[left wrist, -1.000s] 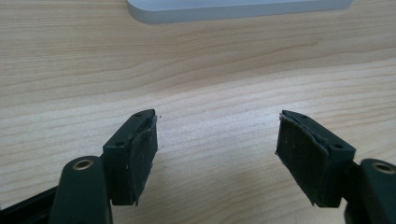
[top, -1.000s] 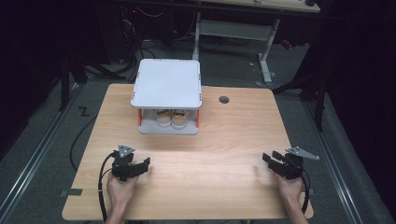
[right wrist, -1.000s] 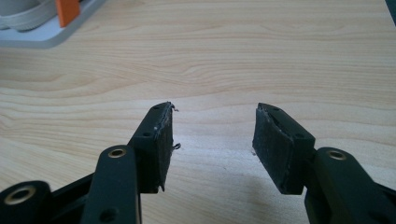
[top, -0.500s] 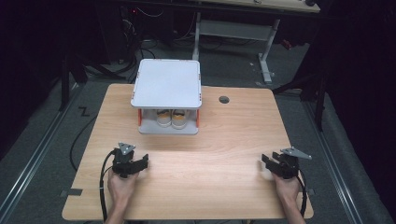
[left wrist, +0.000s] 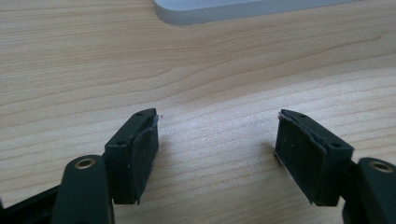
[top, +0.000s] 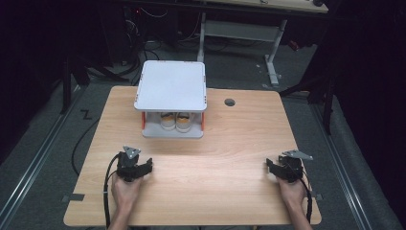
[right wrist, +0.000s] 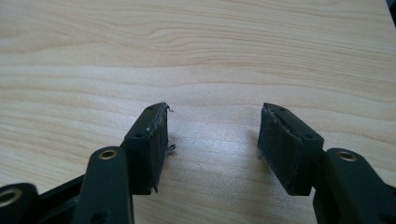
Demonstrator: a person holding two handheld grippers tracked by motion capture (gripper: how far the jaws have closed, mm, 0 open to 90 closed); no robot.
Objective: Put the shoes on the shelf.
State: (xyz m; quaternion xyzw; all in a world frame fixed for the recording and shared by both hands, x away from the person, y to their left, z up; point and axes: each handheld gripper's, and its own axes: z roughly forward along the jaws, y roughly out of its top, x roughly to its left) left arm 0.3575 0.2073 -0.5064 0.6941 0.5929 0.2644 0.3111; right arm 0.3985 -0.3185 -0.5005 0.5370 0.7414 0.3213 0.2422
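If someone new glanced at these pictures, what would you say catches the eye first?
The white two-level rack at the far middle of the wooden table, with a pair of shoes on its lower shelf. Then the left gripper and right gripper, resting open at the near corners, holding nothing.

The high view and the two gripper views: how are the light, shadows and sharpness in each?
High view: table brightly lit, surroundings dark, image slightly soft. Left gripper view: left gripper sharp, soft shadows beside the jaws, white rack blurred. Right gripper view: right gripper sharp, even light.
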